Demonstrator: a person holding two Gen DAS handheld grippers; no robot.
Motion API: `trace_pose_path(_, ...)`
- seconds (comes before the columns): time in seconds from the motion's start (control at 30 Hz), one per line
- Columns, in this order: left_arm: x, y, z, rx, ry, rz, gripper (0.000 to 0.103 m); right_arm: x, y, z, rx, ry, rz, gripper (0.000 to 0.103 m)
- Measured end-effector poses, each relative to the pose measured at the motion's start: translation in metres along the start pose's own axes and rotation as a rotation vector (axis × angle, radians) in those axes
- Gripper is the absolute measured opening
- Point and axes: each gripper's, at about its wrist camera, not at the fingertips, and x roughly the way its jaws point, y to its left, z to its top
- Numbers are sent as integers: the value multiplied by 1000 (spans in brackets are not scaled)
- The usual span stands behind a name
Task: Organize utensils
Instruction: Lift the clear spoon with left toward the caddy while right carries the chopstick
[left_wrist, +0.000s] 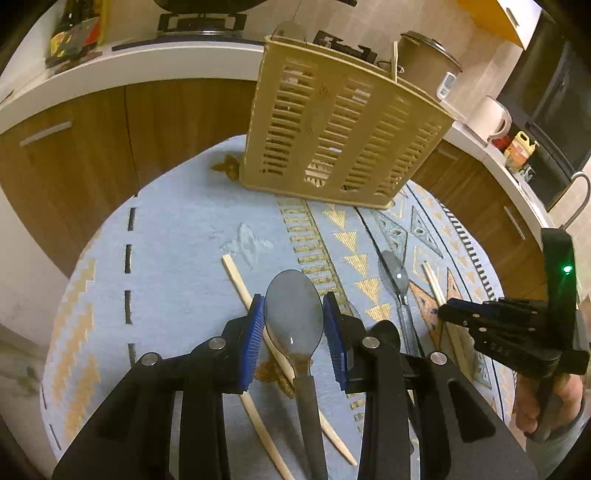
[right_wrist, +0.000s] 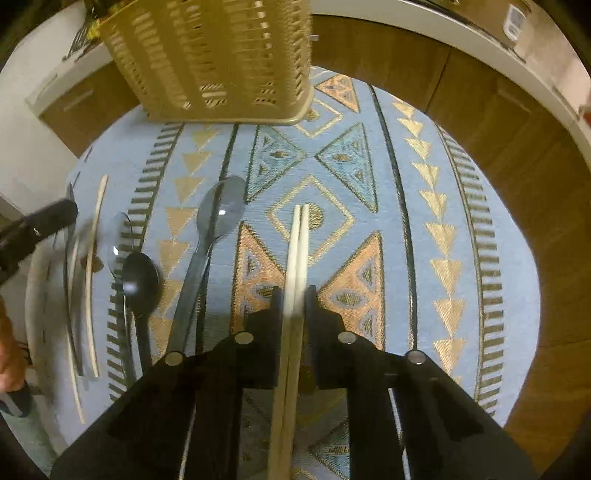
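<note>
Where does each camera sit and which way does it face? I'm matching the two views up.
Left wrist: on the left gripper, looking down along its fingers at the spoon between the pads and the caddy beyond; the right gripper and hand show.
Right wrist: on the right gripper, looking steeply down at the chopsticks it grips; the left gripper's edge shows.
Shared: caddy, tablecloth, loose spoons.

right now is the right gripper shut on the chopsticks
Yes, shut: the right gripper clamps the chopsticks, both fingers against them.
</note>
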Motion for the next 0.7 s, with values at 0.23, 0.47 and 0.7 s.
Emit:
trace_pose_path(0.23,-16,-2,2,10,-59,-38,30,-18,7,-13,-13,-63,27,10)
trace_pose_path(0.47,-53,-10,8,39,-164,-49,30,-71,12,-47,-15,-257,85,10)
trace_pose_path(0.7,-88,-25,8,64,-266,-59,30,-109,12,-58,1,-424,148,10)
